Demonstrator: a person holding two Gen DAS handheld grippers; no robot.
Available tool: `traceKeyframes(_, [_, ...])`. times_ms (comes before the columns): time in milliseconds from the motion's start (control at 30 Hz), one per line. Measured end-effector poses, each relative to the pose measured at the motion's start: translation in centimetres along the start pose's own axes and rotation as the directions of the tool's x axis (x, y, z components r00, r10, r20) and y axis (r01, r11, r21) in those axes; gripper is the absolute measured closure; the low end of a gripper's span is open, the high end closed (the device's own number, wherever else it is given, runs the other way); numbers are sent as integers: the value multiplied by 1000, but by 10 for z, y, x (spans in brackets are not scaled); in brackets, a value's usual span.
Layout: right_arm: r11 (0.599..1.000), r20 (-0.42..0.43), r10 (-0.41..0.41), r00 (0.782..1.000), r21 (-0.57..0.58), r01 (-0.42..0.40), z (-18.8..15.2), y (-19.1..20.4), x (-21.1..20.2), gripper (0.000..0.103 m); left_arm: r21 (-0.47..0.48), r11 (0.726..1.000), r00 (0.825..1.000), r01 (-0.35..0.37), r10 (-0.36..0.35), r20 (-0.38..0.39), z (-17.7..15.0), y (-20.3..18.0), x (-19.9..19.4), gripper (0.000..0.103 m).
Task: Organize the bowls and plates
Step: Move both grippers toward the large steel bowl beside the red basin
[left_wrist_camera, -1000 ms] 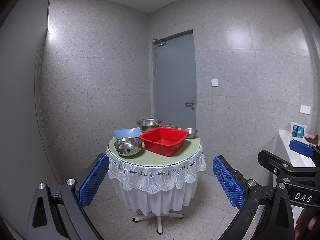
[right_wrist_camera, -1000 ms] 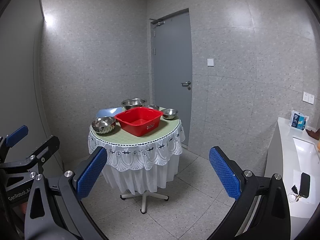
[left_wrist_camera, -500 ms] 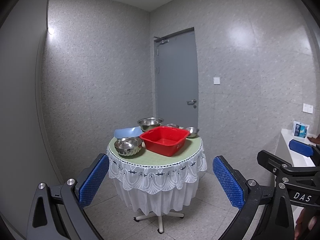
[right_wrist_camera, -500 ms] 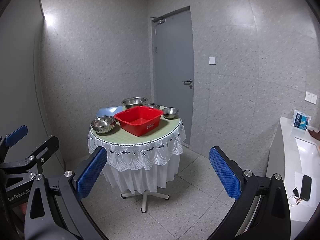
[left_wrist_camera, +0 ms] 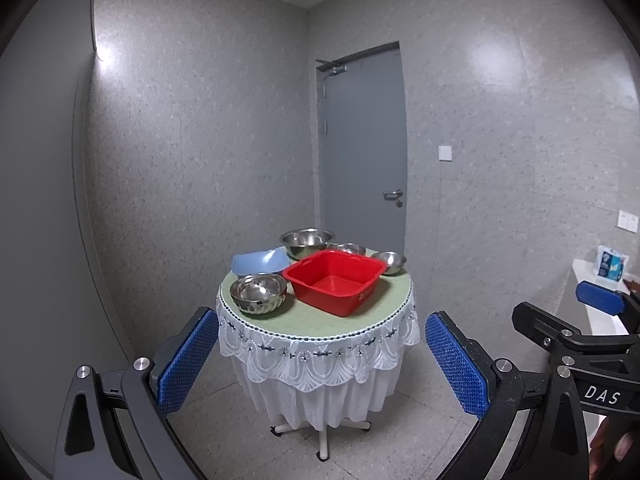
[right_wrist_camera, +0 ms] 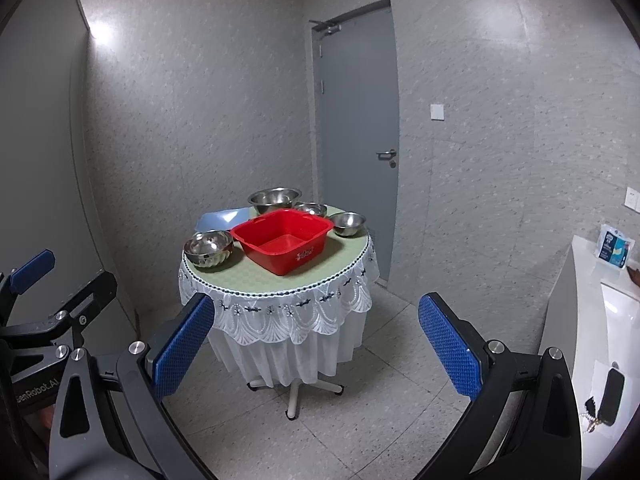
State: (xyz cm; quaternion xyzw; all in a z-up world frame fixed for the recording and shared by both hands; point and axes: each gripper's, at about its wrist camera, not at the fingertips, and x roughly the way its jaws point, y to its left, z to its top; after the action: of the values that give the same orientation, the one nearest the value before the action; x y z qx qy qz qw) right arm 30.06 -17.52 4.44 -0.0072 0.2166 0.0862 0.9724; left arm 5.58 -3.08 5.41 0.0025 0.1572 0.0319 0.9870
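Observation:
A small round table point(left_wrist_camera: 372, 308) point(right_wrist_camera: 256, 276) with a white lace cloth stands a few steps ahead. On it sit a red plastic basin point(left_wrist_camera: 335, 280) point(right_wrist_camera: 282, 238), a ribbed steel bowl point(left_wrist_camera: 259, 293) point(right_wrist_camera: 209, 247) at front left, a blue plate point(left_wrist_camera: 259, 261) point(right_wrist_camera: 222, 218) behind it, a large steel bowl point(left_wrist_camera: 307, 242) point(right_wrist_camera: 274, 199) at the back, and two small steel bowls point(left_wrist_camera: 389, 262) point(right_wrist_camera: 348, 223) at right. My left gripper point(left_wrist_camera: 320, 356) and right gripper point(right_wrist_camera: 320, 344) are both open, empty and well short of the table.
A grey door point(left_wrist_camera: 362, 152) is behind the table. A white counter with a sink point(right_wrist_camera: 612, 320) runs along the right, with a tissue pack point(right_wrist_camera: 614, 246) and a phone with keys point(right_wrist_camera: 610, 394) on it. Tiled floor lies between me and the table.
Both views have tilted slightly upward, so the table sits a little lower in frame. Both grippers stay open and empty.

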Motion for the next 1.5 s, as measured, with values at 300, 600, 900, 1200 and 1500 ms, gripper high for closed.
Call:
traceKeyframes(300, [1000, -48, -1, 999, 11, 1, 14, 0, 42, 0, -8, 1000, 998, 17, -17, -60, 31, 12, 60, 1])
traceKeyframes(600, [998, -74, -35, 997, 41, 38, 36, 17, 115, 0, 10, 997, 995, 75, -74, -63, 67, 53, 160, 1])
traceKeyframes(900, [992, -79, -65, 995, 104, 73, 84, 42, 202, 0, 50, 992, 992, 115, -112, -60, 121, 113, 285, 1])
traceKeyframes(1200, [994, -114, -46, 992, 95, 57, 125, 54, 291, 0, 42, 993, 986, 114, -108, -128, 152, 139, 398, 1])
traceKeyframes(1500, [994, -166, 79, 983, 83, -66, 186, 30, 416, 0, -6, 993, 957, 118, -115, -268, 214, 123, 566, 1])
